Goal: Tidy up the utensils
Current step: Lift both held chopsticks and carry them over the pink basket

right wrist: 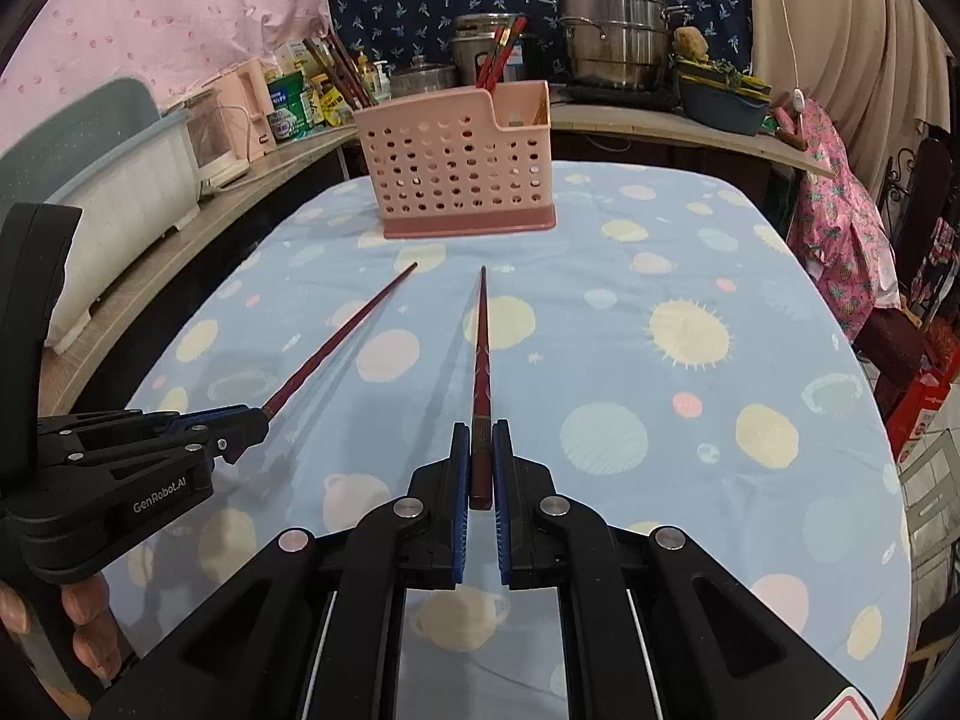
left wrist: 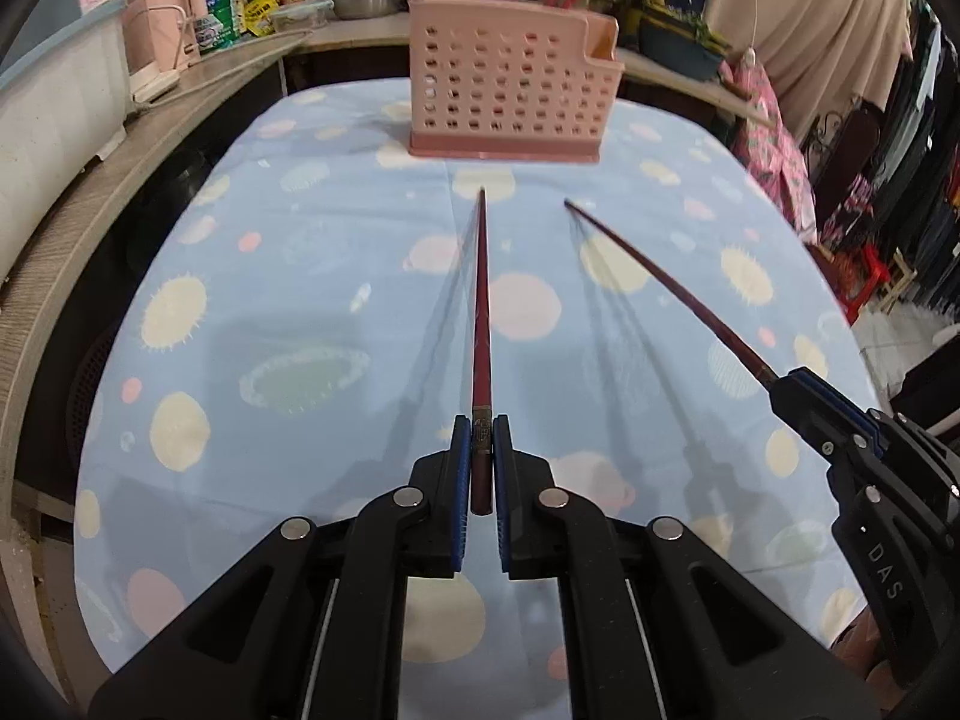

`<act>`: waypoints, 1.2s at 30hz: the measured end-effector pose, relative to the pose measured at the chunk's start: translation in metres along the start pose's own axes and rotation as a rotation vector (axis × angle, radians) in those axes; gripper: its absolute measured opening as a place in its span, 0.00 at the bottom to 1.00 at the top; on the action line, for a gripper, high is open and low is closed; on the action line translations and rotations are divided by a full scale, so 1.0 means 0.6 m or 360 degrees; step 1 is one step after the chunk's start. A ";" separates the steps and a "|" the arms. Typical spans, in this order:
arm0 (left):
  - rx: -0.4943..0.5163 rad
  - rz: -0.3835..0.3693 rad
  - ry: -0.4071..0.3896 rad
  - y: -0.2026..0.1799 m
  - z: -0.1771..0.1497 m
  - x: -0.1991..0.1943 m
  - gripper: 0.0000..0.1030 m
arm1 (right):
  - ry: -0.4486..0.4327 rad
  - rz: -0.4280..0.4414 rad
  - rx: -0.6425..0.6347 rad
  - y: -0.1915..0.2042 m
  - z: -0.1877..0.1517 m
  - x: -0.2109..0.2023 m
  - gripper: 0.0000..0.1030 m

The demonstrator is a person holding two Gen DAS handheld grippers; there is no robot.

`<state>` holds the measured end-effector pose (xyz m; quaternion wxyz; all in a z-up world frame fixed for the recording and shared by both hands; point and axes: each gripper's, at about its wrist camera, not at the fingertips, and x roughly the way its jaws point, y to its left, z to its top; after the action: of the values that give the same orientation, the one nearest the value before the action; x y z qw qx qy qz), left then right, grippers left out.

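Observation:
My left gripper [left wrist: 481,423] is shut on the thick end of a dark red chopstick [left wrist: 480,312]. It hangs above the blue planet-print tablecloth [left wrist: 288,300], tip toward the pink perforated utensil holder [left wrist: 510,84]. To its right, my right gripper [left wrist: 780,387] is shut on a second dark red chopstick [left wrist: 660,282]. The right wrist view shows the same: right gripper [right wrist: 481,426] clamping its chopstick [right wrist: 481,348], left gripper [right wrist: 261,417] at the left with the other chopstick [right wrist: 342,336], and the holder [right wrist: 456,162] beyond both tips. Red chopsticks [right wrist: 498,60] stick up behind the holder's rim.
A counter [right wrist: 288,162] curves round the table's far and left sides with bottles, steel pots [right wrist: 612,30] and a white dish rack [right wrist: 120,198]. A chair draped in pink cloth [right wrist: 834,192] stands at the table's right edge. A hand [right wrist: 84,630] grips the left gripper's handle.

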<state>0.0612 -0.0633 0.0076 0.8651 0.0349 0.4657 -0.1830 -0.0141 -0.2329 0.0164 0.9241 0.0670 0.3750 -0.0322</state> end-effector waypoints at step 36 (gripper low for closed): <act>-0.0143 -0.0126 -0.0799 0.032 0.447 -0.220 0.07 | -0.0733 0.0348 0.0241 -0.054 0.460 -0.086 0.07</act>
<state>0.2147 -0.0698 0.2646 0.9465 -0.0682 0.2450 -0.1987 0.1357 -0.3055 0.2450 0.9754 0.1670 0.1419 0.0255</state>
